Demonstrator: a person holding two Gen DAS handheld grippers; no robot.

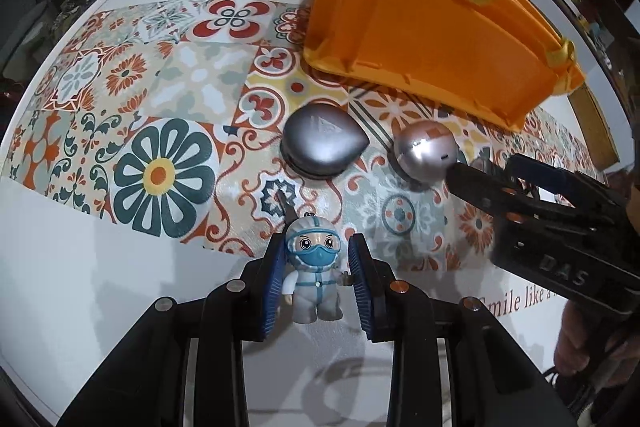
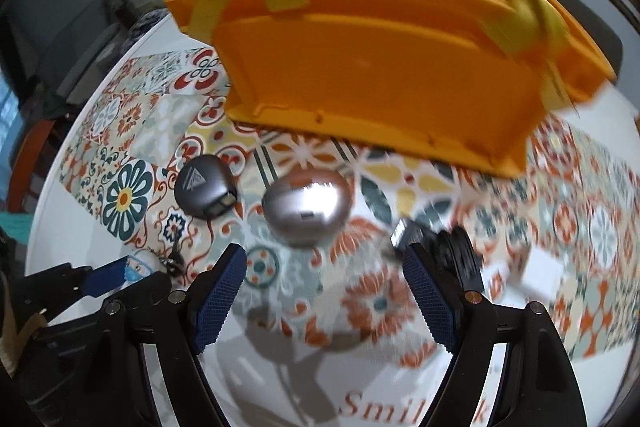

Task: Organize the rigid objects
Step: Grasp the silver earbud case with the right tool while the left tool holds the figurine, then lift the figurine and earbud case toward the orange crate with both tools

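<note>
My left gripper (image 1: 316,267) has its blue pads on both sides of a small figurine (image 1: 314,269) in a white suit with a blue mask; the jaws are close around it and the figure's hand touches the right pad. A grey teardrop-shaped case (image 1: 322,143) and a silver egg-shaped case (image 1: 426,151) lie on the patterned mat beyond. My right gripper (image 2: 324,291) is open and empty, just short of the silver case (image 2: 308,205). It shows in the left wrist view (image 1: 476,183) beside that case. The grey case (image 2: 202,185) lies to the left.
An orange fabric bag (image 1: 432,27) with yellow handles lies behind the cases, also in the right wrist view (image 2: 380,67). A small black object (image 2: 452,251) sits by my right finger, blurred. The patterned mat (image 1: 160,87) covers a white round table (image 1: 80,267).
</note>
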